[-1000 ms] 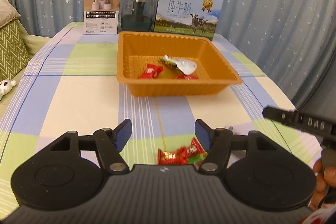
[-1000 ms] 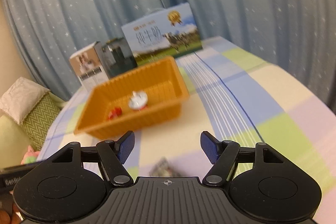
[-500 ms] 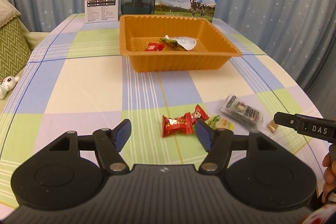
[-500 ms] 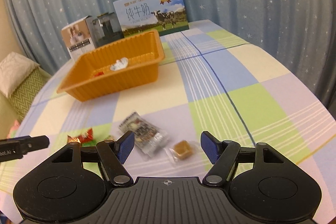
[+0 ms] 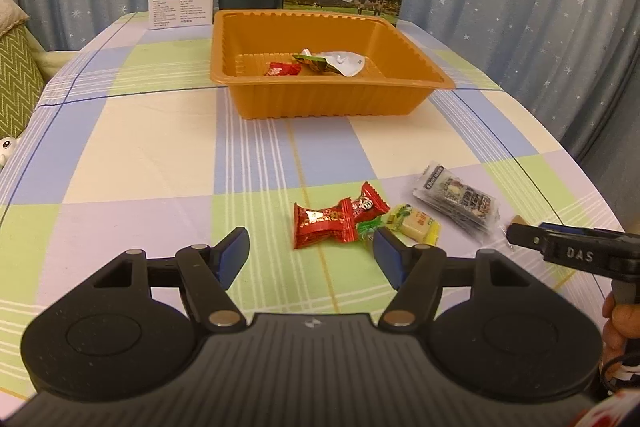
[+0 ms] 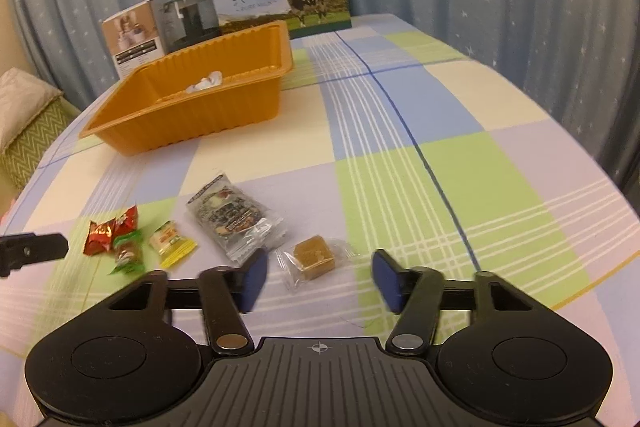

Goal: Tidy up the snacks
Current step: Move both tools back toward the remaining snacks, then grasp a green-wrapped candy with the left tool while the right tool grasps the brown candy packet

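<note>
Now the loose snacks lie in full view on the checked tabletop (image 6: 400, 155): red candies (image 5: 324, 225), a dark packet (image 6: 234, 219), a brown cube (image 6: 314, 257). Both grippers have pulled back from the orange tray (image 5: 248, 95). Left gripper (image 5: 310, 255) and right gripper (image 6: 318, 277) hang spread wide, empty, ready to pick.

The left gripper (image 5: 310, 253) hovers low with its blue-padded jaws spread wide and nothing between them. The right gripper (image 6: 318, 277) is likewise wide open and empty (its dark tip also shows at the edge of the left view), gripped by a hand (image 5: 618, 331).
</note>
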Demonstrator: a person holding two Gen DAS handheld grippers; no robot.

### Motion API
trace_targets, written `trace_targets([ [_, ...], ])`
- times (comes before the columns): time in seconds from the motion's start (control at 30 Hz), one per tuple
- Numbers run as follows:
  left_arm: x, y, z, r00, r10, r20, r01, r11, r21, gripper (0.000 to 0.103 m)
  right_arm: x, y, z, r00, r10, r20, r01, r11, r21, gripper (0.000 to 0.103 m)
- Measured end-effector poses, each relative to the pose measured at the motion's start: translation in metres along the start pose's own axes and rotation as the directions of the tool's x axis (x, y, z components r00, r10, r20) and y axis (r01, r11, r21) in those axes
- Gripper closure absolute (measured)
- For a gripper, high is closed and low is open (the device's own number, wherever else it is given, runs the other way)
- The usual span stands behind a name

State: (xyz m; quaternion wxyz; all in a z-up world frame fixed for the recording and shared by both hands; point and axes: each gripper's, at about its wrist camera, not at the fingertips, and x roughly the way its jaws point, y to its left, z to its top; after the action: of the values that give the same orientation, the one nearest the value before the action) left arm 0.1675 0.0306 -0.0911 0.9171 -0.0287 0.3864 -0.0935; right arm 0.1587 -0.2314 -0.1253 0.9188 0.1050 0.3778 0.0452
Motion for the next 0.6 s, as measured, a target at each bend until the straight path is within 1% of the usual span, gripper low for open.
trace_targets([
  [0.1,0.003,-0.001,-0.001,1.000,0.001,-0.011,-0.001,1.000,-0.002,0.038,-0.001,0.001,0.000,1.000,-0.017,-0.002,0.017,1.000,0.003,0.054],
  [0.2,0.006,-0.001,-0.002,1.000,0.002,-0.016,-0.002,1.000,-0.006,0.037,0.000,0.005,0.000,0.999,-0.035,-0.003,0.035,0.999,-0.005,0.055],
  [0.37,0.011,-0.001,-0.003,1.000,0.002,-0.025,-0.002,1.000,-0.007,0.036,0.006,0.009,0.003,1.000,-0.023,0.015,0.023,1.000,0.008,0.055],
  [0.5,0.012,-0.002,-0.004,1.000,0.002,-0.029,-0.002,1.000,-0.007,0.035,0.011,0.014,0.005,0.999,-0.040,0.020,0.040,0.999,-0.016,0.057],
  [0.6,0.012,-0.001,-0.005,1.000,0.003,-0.029,-0.003,1.000,-0.011,0.035,0.015,0.019,0.005,0.998,-0.061,0.024,0.063,0.997,-0.054,0.059],
])
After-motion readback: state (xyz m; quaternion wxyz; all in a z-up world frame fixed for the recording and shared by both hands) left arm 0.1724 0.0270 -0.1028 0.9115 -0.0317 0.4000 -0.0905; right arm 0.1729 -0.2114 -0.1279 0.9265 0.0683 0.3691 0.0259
